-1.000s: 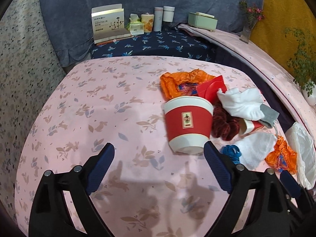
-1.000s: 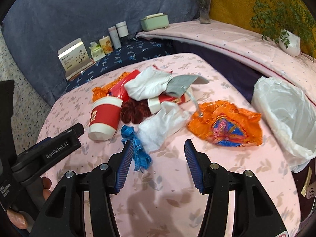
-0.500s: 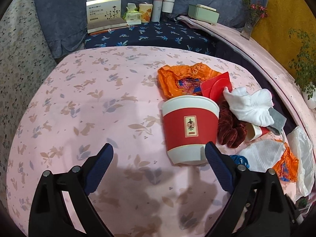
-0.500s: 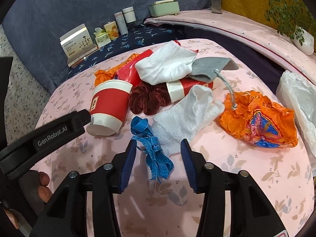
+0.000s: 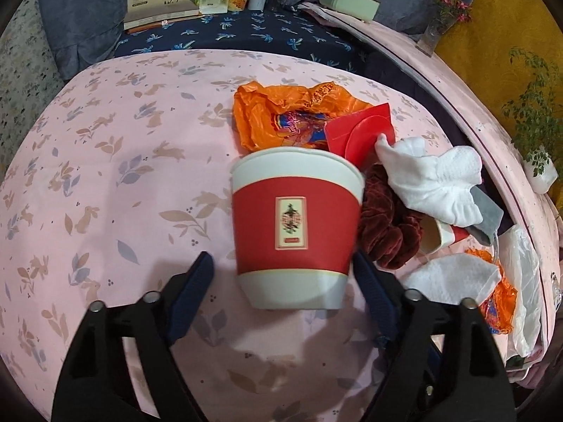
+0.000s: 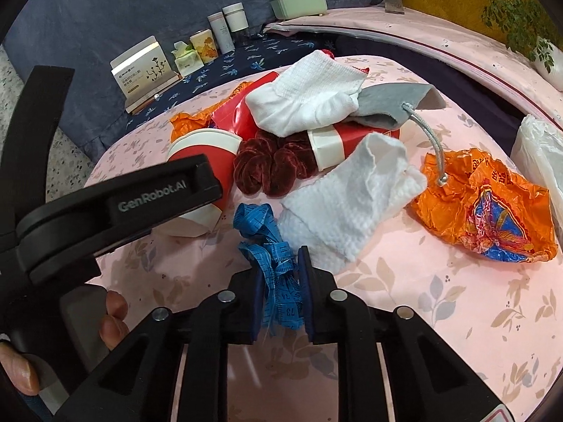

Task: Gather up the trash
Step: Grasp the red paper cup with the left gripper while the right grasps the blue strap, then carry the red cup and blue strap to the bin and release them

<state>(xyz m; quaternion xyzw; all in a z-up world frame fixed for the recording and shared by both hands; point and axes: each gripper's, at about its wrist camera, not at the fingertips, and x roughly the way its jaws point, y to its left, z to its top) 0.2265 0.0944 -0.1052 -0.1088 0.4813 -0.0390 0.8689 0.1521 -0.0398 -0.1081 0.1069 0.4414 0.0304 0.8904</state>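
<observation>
Blue-padded fingers of the right gripper (image 6: 281, 290) have just been closing and now pinch a crumpled blue measuring tape (image 6: 269, 242), which lies on the pink leaf-print tablecloth (image 6: 440, 281) with its loose end hanging between the pads. Just beyond the tape lies a white textured paper towel (image 6: 348, 204), and to its right a crinkled orange plastic wrapper (image 6: 485, 204).

Fingers of the left gripper (image 5: 281, 281) stand well spread and have just been closing around a red and white paper cup (image 5: 295, 228). The cup stands upright between them. The right finger (image 5: 367, 281) sits at the cup's lower edge, while the left finger (image 5: 197, 281) is still apart from it, so the cup is not yet squeezed.

Beside the cup, on its right, lie a dark red velvet scrunchie (image 5: 387, 228) and a white sock (image 5: 432, 183). Behind it are a second orange plastic wrapper (image 5: 281, 119) and a red envelope (image 5: 362, 130).

In the right wrist view, a person's fingertips (image 6: 112, 320) grip the left gripper's handle at the lower left.
</observation>
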